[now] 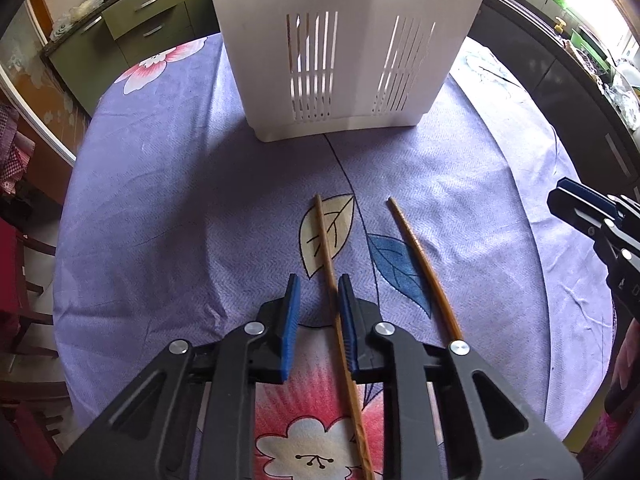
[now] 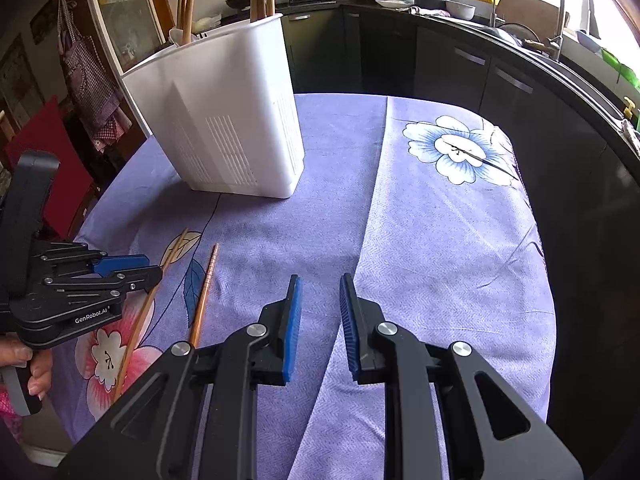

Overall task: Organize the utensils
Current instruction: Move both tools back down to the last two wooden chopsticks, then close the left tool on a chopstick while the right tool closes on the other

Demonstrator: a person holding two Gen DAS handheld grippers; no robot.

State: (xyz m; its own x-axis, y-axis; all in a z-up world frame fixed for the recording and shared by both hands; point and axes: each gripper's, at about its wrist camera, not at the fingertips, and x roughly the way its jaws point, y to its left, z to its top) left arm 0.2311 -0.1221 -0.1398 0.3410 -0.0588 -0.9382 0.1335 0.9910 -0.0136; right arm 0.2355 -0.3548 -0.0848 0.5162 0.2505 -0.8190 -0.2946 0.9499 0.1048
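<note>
Two thin brown chopsticks on purple floral tablecloth (image 1: 160, 200), white slotted holder (image 1: 340, 60) at 12 o'clock. Left gripper (image 1: 318, 312) jaws apart around left chopstick (image 1: 326, 248), not clamped; right chopstick (image 1: 416, 256) at 2 o'clock, lower end hidden. Right gripper (image 2: 320, 312) parted, empty.

You can read just one marking: "GenRobot.AI" in small white letters on the black side plate of your left gripper (image 2: 132, 270), seen from the right wrist camera. Nothing else in either view carries lettering, numbers or signs clear enough to read.
</note>
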